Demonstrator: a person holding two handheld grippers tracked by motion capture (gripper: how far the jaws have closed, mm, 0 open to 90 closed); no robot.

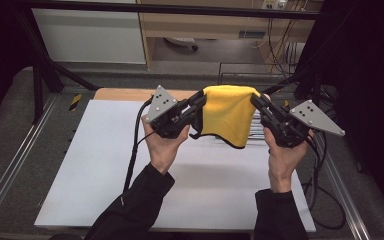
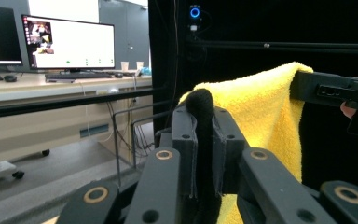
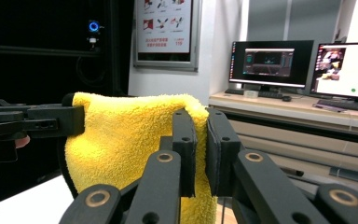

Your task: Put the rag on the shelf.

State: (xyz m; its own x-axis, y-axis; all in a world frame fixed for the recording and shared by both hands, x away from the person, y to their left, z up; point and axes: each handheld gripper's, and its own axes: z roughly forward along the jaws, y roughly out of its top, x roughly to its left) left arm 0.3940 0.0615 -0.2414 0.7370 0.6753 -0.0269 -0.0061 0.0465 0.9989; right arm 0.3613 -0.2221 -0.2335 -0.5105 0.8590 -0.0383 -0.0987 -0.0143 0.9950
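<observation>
overhead, a fluffy yellow towel (image 1: 228,116) with dark edging, top corners pinched in left claw (image 1: 198,101) and right claw (image 1: 258,102)

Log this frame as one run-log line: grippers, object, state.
left gripper: shut on yellow towel | right gripper: shut on yellow towel | yellow towel: held up between both, hanging above white table

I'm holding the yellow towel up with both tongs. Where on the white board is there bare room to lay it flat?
The white board is bare left of the left hand, and in front between both forearms. The towel hangs between the left tongs and right tongs over the far right part, where a metal rack crowds the edge.
</observation>
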